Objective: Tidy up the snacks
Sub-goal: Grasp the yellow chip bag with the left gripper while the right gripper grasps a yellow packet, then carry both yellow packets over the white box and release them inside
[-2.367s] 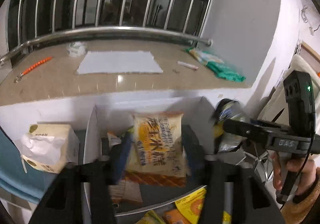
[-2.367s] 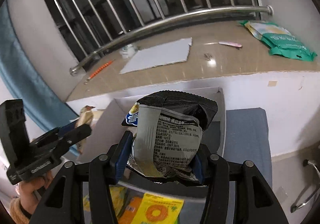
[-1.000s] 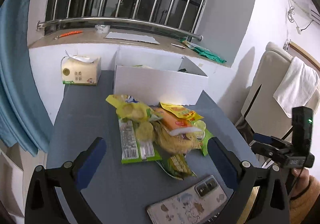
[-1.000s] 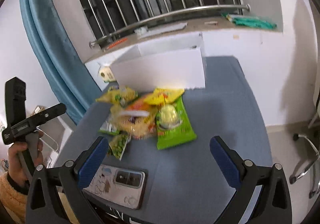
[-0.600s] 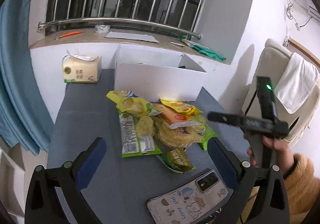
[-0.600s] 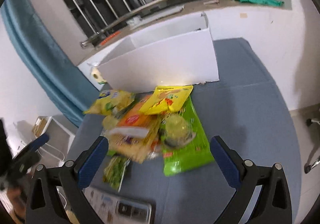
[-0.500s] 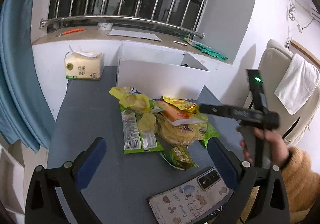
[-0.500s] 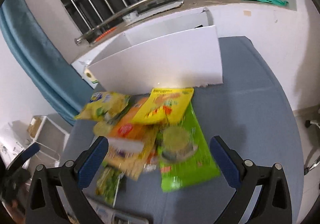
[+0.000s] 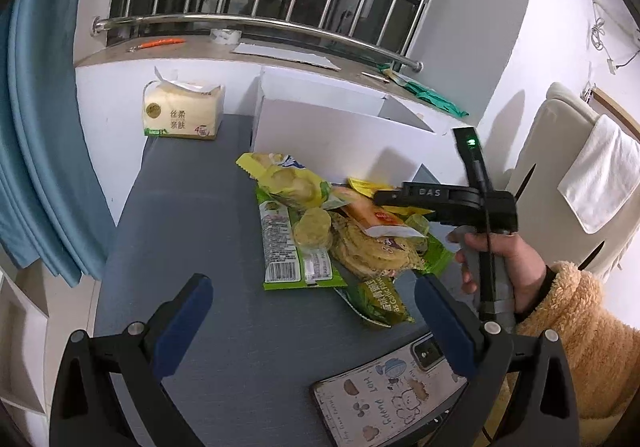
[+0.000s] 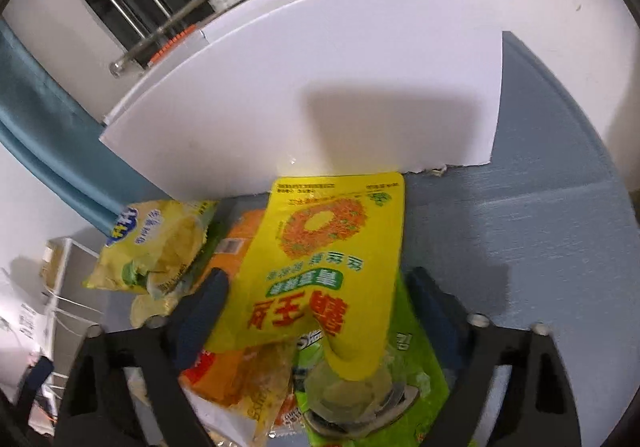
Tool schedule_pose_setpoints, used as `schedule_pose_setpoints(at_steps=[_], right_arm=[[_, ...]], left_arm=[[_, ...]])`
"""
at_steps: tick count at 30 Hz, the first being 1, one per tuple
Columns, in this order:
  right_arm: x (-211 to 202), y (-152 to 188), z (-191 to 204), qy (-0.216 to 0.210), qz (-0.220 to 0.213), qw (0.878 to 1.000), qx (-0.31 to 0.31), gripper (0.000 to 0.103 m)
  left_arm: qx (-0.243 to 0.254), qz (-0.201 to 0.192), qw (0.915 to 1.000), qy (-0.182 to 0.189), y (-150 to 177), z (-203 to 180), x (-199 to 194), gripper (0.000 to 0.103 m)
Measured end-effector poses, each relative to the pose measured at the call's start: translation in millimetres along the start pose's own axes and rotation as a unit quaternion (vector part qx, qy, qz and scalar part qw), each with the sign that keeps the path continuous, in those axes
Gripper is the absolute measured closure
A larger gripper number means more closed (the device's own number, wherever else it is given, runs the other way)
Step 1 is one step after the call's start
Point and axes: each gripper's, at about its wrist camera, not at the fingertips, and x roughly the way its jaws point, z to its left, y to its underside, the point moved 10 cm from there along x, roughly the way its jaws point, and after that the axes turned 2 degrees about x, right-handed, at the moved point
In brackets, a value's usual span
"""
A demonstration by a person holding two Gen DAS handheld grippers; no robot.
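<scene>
Sitting at the back of the grey table (image 9: 192,231): a white box (image 10: 320,95), its front wall hiding whatever is inside. Lying heaped just in front of it: snacks (image 9: 320,231), none boxed here. Straddling the yellow bag (image 10: 324,259) atop the heap: right gripper (image 10: 316,311), spread wide, not yet clamping. Hanging released over bare table, holding nothing: left gripper (image 9: 312,311). Resting near the front edge: a phone (image 9: 392,399). Standing left of the box: a tissue pack (image 9: 182,115).

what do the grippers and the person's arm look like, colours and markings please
Both the left gripper and right gripper have black frames with dark blue finger pads. The right one carries white lettering, a green light and a black cable. The hand wears a fuzzy tan sleeve.
</scene>
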Motion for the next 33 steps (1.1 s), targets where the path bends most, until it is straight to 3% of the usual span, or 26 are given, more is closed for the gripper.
schedule_pose_setpoints(at_steps=[3,6,13,18,21,25,31,33], right_arm=[[-8.0,-4.4,-12.3,0.005,-0.006,1.0,0.001,0.063],[-18.0,-4.4,-16.7,-0.01,-0.007,1.0,-0.004,0.07],[-71.8,5.6,-4.6,-0.041,-0.05,0.997,-0.046,0.075],[-101.8,18.0,4.5,-0.057,-0.071,0.994,-0.059,0.077],[-111.4,27.7,4.7,-0.053,-0.073,0.994,-0.063,0.078],[-123.5,34.2,6.2,-0.065,-0.081,0.993,-0.05,0.078],[-146.6,46.1,12.0,-0.08,-0.093,0.991,-0.049,0.078],[-152.3,48.5,14.8,-0.082,-0.096,0.991,-0.052,0.078]], left_arm=[[-0.004,0.004,1.0,-0.002,1.9,3.0,2.8,0.0],[-0.006,0.006,1.0,-0.001,1.8,3.4,6.6,0.0],[-0.001,0.013,0.9999,0.009,-16.0,-2.1,26.4,0.0],[-0.012,0.035,0.9993,0.008,-40.6,3.2,65.7,0.0],[-0.046,0.072,0.9963,-0.01,-48.9,19.7,98.3,0.0],[-0.111,0.098,0.989,0.002,-59.4,38.2,135.3,0.0],[-0.136,0.119,0.9832,0.027,-65.9,35.9,171.0,0.0],[-0.149,0.129,0.9796,0.039,-63.2,35.1,183.1,0.01]])
